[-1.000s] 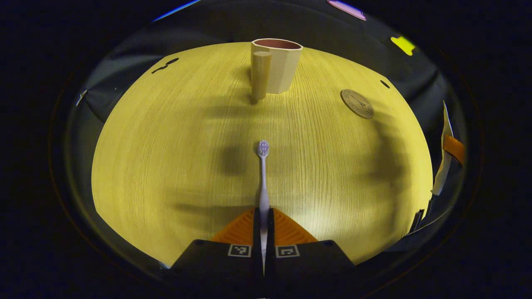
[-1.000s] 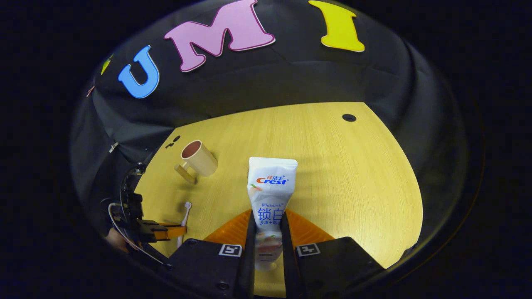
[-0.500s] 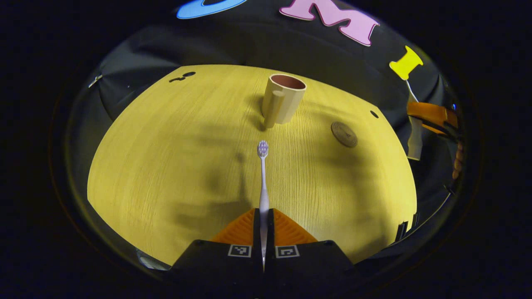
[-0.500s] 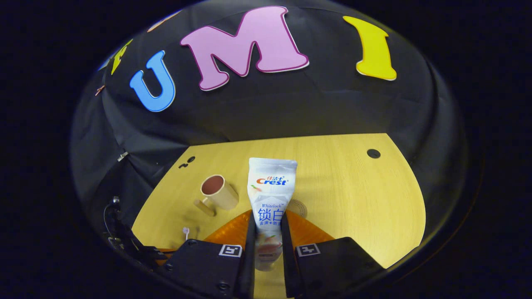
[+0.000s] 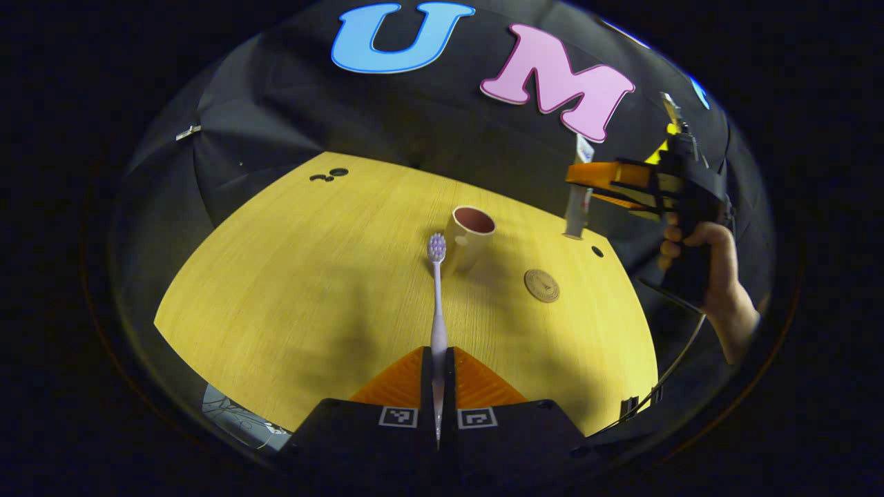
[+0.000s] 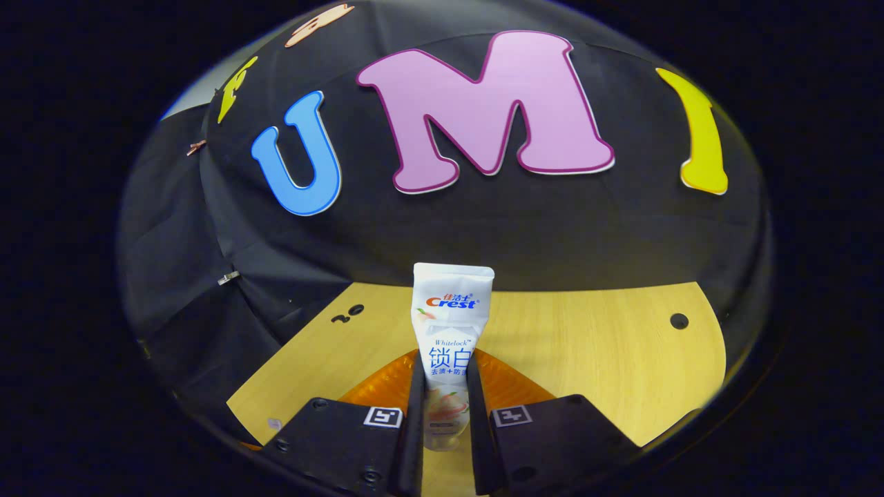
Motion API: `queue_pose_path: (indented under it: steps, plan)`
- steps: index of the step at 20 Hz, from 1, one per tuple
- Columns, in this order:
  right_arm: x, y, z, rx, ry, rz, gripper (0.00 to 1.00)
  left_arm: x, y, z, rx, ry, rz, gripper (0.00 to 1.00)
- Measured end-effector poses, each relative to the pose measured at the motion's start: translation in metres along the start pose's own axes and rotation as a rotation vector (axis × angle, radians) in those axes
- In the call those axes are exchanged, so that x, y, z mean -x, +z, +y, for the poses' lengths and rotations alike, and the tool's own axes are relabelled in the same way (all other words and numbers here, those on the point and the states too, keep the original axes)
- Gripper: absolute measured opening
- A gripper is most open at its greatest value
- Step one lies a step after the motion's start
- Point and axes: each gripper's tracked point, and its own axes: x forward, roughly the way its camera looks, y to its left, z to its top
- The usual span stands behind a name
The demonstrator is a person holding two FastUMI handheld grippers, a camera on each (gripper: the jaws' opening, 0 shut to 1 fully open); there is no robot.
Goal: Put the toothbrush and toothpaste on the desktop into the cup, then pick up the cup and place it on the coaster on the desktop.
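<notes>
The toothpaste [image 6: 450,324] is clamped between both fingers of the right gripper [image 6: 445,407], its flat crimped end pointing forward. Writing is printed on the white tube; a red and blue brand mark and blue characters are seen. The toothbrush [image 5: 437,304] is pinched by its handle in the closed left gripper [image 5: 438,373], bristle head forward, above the desktop [image 5: 290,276]. Past the head the cup [image 5: 469,238] stands upright, and the round coaster [image 5: 541,285] lies near it, apart. In the left gripper view the right gripper is seen raised beyond the desk edge, held by a hand [image 5: 711,269], with the tube hanging from it. Small dark holes [image 5: 330,174] are set into the desktop's far corners.
</notes>
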Motion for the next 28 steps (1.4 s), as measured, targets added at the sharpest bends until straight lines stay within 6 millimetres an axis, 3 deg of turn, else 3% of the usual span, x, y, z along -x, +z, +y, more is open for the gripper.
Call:
queue_pose_path:
  steps: [3,9,16,20,21,22,24,25,27,28]
  plan:
    - [-0.026,0.007,0.018,0.013,0.004,-0.044,0.32,0.02,0.019,0.007,0.034,0.016,-0.054,0.07]
    - [-0.08,-0.011,0.032,0.025,0.001,-0.047,0.32,0.059,0.039,0.007,0.079,0.032,-0.143,0.07]
    - [-0.119,-0.042,0.037,0.073,0.001,-0.056,0.32,0.069,0.044,0.015,0.095,0.037,-0.187,0.07]
    - [-0.127,-0.067,0.034,0.09,-0.012,-0.029,0.32,0.066,0.052,0.014,0.095,0.036,-0.201,0.06]
    - [-0.128,-0.075,0.032,0.095,-0.018,-0.013,0.32,0.066,0.053,0.013,0.095,0.036,-0.202,0.02]
    - [-0.129,-0.084,0.03,0.094,-0.027,0.008,0.34,0.063,0.054,0.012,0.094,0.035,-0.201,0.07]
    - [-0.127,-0.102,0.032,0.064,-0.007,0.061,0.33,0.06,0.052,0.009,0.085,0.034,-0.197,0.07]
    - [-0.125,-0.111,0.033,0.06,0.001,0.089,0.41,0.058,0.049,0.006,0.078,0.031,-0.192,0.06]
    - [-0.124,-0.112,0.038,0.076,0.014,0.089,0.48,0.055,0.046,0.005,0.07,0.031,-0.183,0.07]
    - [-0.121,-0.114,0.044,0.078,0.033,0.089,0.48,0.054,0.045,0.003,0.069,0.03,-0.181,0.07]
